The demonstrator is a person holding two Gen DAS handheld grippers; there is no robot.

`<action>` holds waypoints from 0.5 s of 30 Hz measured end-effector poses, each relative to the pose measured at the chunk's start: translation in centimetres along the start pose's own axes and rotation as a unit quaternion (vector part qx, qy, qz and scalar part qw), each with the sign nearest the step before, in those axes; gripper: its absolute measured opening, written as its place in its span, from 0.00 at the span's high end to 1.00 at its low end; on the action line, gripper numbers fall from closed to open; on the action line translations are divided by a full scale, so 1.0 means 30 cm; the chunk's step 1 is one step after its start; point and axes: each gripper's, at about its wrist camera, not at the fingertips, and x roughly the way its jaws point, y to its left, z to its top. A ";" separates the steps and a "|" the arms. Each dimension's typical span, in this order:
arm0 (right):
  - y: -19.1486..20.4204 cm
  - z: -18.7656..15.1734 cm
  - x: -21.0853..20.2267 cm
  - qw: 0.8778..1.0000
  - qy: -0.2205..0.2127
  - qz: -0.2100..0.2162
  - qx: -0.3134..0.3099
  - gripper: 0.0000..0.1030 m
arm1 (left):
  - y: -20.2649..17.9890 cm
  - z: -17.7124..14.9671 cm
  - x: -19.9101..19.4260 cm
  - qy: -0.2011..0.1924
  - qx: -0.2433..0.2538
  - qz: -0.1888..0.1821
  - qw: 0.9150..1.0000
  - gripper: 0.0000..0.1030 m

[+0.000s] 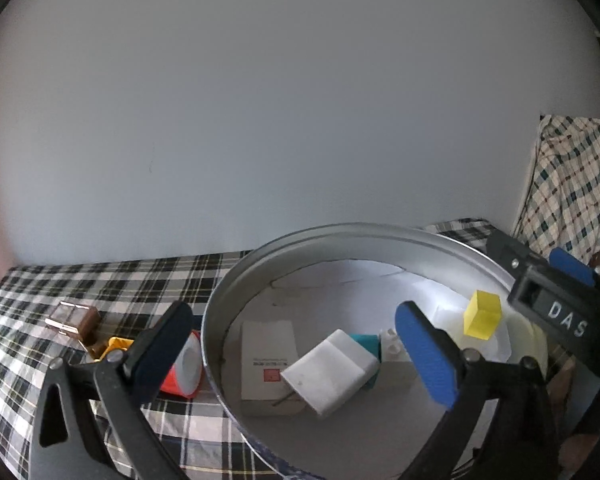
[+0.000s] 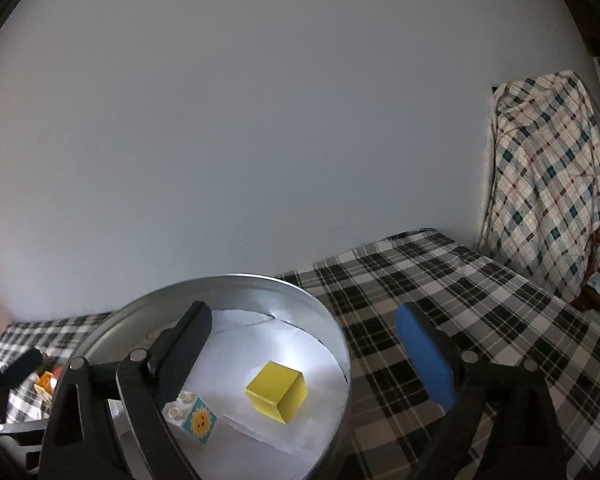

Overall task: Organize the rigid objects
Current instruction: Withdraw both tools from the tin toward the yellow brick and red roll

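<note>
While both tools stood wide open and empty, the left tool [image 1: 304, 348] straddled the near rim of the round metal tin [image 1: 216, 312], and the right tool [image 2: 308, 344] hung over its right side. Inside lay a white box [image 1: 332, 372], a toy brick [image 2: 192, 416] and, farther in, a yellow cube [image 2: 278, 390]. Outside on the plaid tabletop [image 1: 60, 280] waited a red-and-white cup [image 1: 186, 368] and, beyond it, a brown case [image 1: 74, 318]. The sensible course seemed to be lifting clear of the rim before reaching left, taking the cup across its body.

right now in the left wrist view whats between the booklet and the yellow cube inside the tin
In the left wrist view, a white block, a teal piece and a white studded brick lie between the booklet and the yellow cube.
</note>
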 end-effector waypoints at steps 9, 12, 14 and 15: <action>0.080 -0.025 -0.066 0.997 -0.045 -0.011 -0.066 0.08 | 0.068 -0.015 -0.013 0.005 -0.023 0.002 1.000 0.00; 0.076 -0.027 -0.078 0.997 -0.048 -0.016 -0.058 0.08 | 0.085 -0.020 -0.015 0.005 -0.027 0.003 1.000 0.00; 0.071 -0.026 -0.082 0.997 -0.051 -0.024 -0.052 0.08 | 0.094 -0.022 -0.021 0.003 -0.031 0.003 1.000 0.00; 0.065 -0.025 -0.085 0.997 -0.053 -0.029 -0.047 0.08 | 0.100 -0.024 -0.023 0.003 -0.033 0.003 0.999 0.00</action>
